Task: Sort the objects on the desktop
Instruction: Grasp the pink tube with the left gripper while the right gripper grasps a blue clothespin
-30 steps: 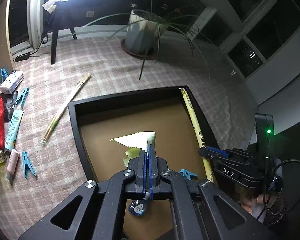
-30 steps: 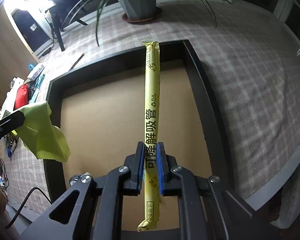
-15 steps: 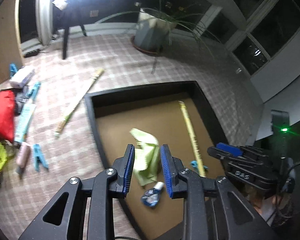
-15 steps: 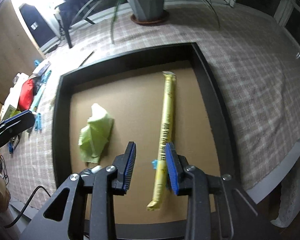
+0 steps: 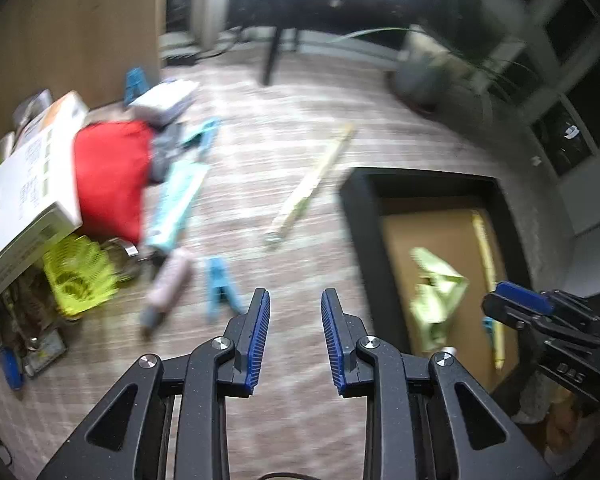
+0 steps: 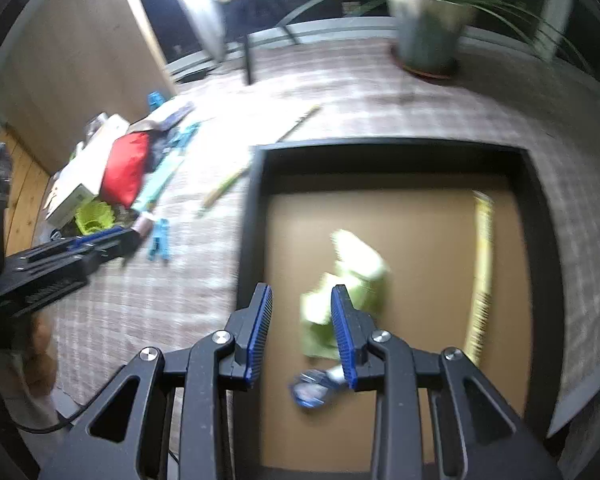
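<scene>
My left gripper [image 5: 295, 300] hangs open over the checked tablecloth, left of the black tray [image 5: 356, 240], with nothing between its fingers. A blue clothespin [image 5: 220, 288] and a pink tube [image 5: 168, 288] lie just ahead of it on the left. My right gripper [image 6: 300, 300] is open too, above the left rim of the tray [image 6: 248, 220]. On the tray's brown floor lie a crumpled green cloth [image 6: 360, 272], a long yellow straw packet [image 6: 482, 272] and a small blue-white item [image 6: 312, 390]. The pictures are blurred by motion.
At the table's left edge sit a red pouch [image 5: 112, 176], a white book [image 5: 28, 184], a teal tube [image 5: 176, 204] and a yellow-green mesh thing [image 5: 80, 276]. A pale wrapped stick [image 5: 312, 184] lies beside the tray. A potted plant [image 6: 428, 24] stands at the back.
Both grippers opened: the green cloth and the yellow straw packet dropped into the tray. Both then swung left, the left one out over the tablecloth.
</scene>
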### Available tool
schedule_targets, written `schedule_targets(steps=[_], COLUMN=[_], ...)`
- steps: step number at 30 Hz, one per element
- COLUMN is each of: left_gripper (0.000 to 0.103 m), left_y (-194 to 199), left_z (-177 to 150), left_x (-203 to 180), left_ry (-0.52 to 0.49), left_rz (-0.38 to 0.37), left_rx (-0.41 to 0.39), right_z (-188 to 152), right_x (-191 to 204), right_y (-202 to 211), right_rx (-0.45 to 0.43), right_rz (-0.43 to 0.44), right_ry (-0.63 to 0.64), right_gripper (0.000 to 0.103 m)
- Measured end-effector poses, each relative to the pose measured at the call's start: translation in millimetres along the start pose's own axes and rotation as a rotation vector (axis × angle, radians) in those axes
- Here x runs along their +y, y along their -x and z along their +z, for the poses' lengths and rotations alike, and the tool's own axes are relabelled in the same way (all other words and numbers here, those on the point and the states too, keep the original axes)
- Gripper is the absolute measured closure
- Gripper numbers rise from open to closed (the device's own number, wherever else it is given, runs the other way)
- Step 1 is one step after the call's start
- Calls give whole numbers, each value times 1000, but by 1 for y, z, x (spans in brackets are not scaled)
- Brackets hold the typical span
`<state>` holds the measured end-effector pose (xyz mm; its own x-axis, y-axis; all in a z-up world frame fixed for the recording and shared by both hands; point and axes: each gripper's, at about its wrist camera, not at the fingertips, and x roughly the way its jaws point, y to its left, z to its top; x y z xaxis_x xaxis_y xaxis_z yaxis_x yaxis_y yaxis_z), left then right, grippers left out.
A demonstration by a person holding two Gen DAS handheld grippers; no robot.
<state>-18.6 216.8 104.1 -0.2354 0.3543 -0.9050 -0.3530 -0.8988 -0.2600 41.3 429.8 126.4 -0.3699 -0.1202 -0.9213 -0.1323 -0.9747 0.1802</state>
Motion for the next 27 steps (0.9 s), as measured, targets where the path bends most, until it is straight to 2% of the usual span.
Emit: schedule_targets(steps=[4, 9, 12, 16, 27], left_gripper=[78, 80, 80, 80, 80], left_y=[-12, -22, -27, -34, -53], left_z=[0, -2, 0, 3, 6], left_x=[40, 70, 79, 83, 96], left_ry=[55, 105, 111, 105, 126], left_rz=[30, 31, 7, -6, -7], left_rx=[25, 37, 43, 45, 83], right_z=[17, 30, 33, 36, 36], right_x=[39, 82, 94, 102, 119], right_y=[-29, -66, -84, -101, -125], right_rx=[51, 115, 167, 193, 220], right_rz=[62, 93, 121, 131, 143], right_ry=[30, 65, 81, 63, 101], right_gripper=[73, 73, 73, 73, 73])
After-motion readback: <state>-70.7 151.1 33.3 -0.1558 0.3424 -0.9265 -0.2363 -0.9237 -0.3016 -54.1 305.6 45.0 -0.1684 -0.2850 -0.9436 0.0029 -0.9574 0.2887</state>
